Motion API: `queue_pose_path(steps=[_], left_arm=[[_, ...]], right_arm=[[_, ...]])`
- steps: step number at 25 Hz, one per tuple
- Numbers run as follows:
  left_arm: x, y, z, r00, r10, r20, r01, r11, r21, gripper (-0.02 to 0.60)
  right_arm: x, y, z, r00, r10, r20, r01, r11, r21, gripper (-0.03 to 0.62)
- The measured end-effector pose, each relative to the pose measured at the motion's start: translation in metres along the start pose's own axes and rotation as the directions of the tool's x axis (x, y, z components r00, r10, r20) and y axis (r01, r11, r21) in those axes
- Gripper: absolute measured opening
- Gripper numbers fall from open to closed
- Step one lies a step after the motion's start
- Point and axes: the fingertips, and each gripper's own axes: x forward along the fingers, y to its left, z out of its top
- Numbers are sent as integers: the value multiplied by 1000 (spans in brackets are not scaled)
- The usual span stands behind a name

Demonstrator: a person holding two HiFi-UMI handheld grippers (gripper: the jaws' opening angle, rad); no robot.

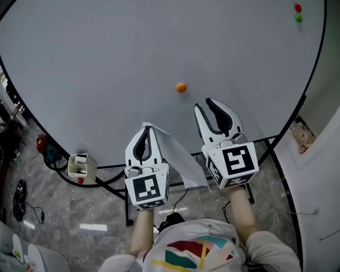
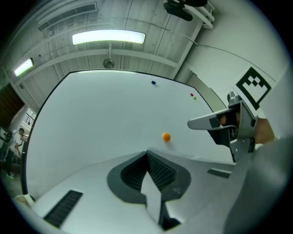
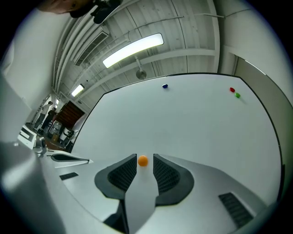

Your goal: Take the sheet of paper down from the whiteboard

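1. Closest to the lens: left hand-held gripper (image 1: pixel 147 130), jaws closed on an upper corner of the sheet of paper (image 1: pixel 178 159).
2. Sheet location: it hangs from that pinch and drapes down and to the right, in front of the whiteboard's (image 1: pixel 106 69) lower edge, between my two grippers. It looks clear of the board face, though I cannot tell whether the pinched corner touches it.
3. Handling, my judgement: very light, thin and limp. It droops from a single-corner hold, and would crease or tear if tugged. A flat pinch near an edge suits it, and a second hold on the far corner would steady it.
4. Right hand-held gripper (image 1: pixel 203 103): jaws apart with nothing between them, pointing at the board beside the sheet.
5. Orange magnet (image 1: pixel 181 87) sits on the board, apart from the sheet and not pinning it. Red magnet (image 1: pixel 297 8) and green magnet (image 1: pixel 298 18) are well apart, top right.
6. Writing: none readable. Sheet face is blank in these views, and the gripper cubes carry only square black-and-white markers.
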Motion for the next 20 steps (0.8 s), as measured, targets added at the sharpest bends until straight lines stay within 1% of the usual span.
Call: queue_pose_path(steps=[3,6,11,13,16,20], left_arm=[[4,-2,2,1000,-6,9,6,1000,-5,43],[8,-4,5,999,-12,41,14,1000,-28,43],[13,-10,3,999,-31,21,31,999,-18,43],[15,-12,7,999,-37,35,37,999,-24,43],[19,-16,15,996,-44,83,48,998,-51,43],[24,-17,16,995,-46,92,50,998,-47,43]], right_arm=[[1,-1,-6,1000,-8,-19,8,1000,-9,114],[2,-2,-10,1000,-13,-26,13,1000,-13,114],[3,-8,-13,999,-30,-25,30,999,-20,114],[3,-10,-14,999,-33,-26,33,999,-20,114],[3,-11,-15,999,-33,-29,32,999,-21,114],[5,-11,-18,999,-27,-31,27,1000,-17,114]])
